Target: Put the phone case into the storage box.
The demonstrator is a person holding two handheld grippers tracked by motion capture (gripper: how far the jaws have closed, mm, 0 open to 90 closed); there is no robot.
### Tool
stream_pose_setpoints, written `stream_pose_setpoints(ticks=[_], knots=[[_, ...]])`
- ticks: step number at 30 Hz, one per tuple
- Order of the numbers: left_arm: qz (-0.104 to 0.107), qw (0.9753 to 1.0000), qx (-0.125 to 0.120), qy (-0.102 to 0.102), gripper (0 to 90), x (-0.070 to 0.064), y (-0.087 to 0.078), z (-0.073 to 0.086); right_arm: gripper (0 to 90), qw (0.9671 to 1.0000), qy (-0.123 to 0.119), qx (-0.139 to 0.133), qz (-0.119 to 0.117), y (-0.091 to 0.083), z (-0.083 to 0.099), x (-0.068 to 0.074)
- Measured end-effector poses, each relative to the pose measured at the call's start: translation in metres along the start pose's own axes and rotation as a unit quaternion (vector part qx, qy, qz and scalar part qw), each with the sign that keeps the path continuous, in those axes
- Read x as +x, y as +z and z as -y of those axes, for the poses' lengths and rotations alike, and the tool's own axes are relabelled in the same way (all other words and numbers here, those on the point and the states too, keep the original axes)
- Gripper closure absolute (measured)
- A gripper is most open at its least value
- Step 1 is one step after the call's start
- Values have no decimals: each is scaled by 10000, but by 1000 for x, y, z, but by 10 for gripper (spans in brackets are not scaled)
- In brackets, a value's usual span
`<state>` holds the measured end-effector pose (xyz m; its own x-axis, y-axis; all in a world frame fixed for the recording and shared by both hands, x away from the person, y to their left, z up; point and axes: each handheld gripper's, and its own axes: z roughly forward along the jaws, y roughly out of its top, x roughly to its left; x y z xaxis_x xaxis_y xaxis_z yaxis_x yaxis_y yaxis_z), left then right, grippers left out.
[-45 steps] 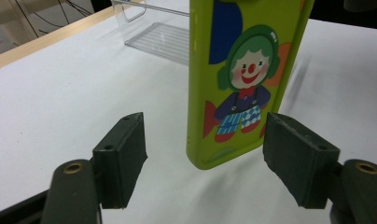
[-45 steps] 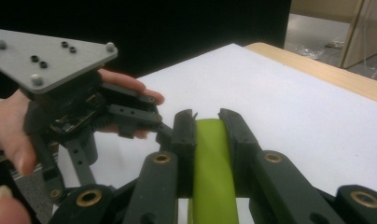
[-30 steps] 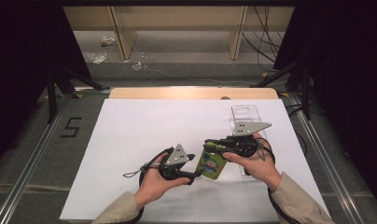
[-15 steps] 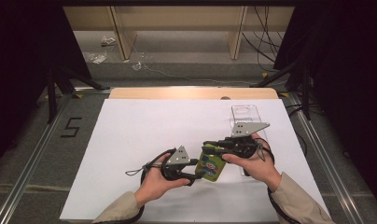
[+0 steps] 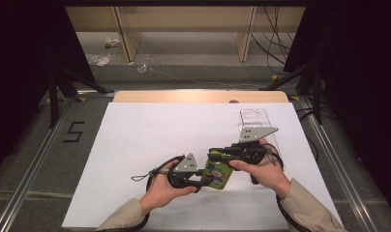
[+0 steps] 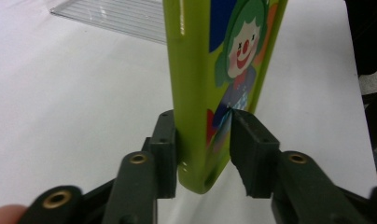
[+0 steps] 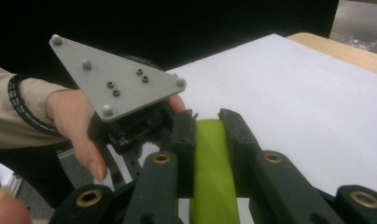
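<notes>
Above the near middle of the white sheet (image 5: 150, 140), I hold a green clown-printed case (image 5: 217, 175) between both grippers, clear of the paper. My right gripper (image 5: 214, 155) comes in from the right and clamps one end of it; in the right gripper view both jaws press flat against the green edge (image 7: 210, 163), so that grip carries the weight. My left gripper (image 5: 199, 182) meets it from the left at the other end. In the left gripper view one jaw lies against the plain back of the case (image 6: 191, 93), while the other sits at the printed face with a slim gap lower down, so I judge this jaw pair is closing on the case rather than fully clenched. Holding opposite ends this way keeps the case steady for a handover or a pull apart. A clear plastic tray (image 5: 255, 123) lies on the sheet just beyond my right hand (image 5: 263, 169), possibly where the case belongs.
</notes>
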<state>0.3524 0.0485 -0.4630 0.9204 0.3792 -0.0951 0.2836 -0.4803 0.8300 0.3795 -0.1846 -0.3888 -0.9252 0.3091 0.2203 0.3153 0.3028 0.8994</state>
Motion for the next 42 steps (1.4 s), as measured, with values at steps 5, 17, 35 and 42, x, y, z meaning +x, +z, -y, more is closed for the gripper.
stream_pose_setpoints(ticks=[5,17,35,42], knots=[[-70,9999,99,-34,736,0,-3,-1,776,10000,11,-10,-62,1,0,1],[-167,9996,202,-116,774,-1,-5,-3,776,9999,40,-69,-152,2,1,1],[-153,9997,171,-62,777,-2,-8,-4,624,9998,-48,-80,-188,1,0,-3],[-254,9995,124,-116,776,-1,-9,-5,239,9988,-256,-153,398,2,1,-5]])
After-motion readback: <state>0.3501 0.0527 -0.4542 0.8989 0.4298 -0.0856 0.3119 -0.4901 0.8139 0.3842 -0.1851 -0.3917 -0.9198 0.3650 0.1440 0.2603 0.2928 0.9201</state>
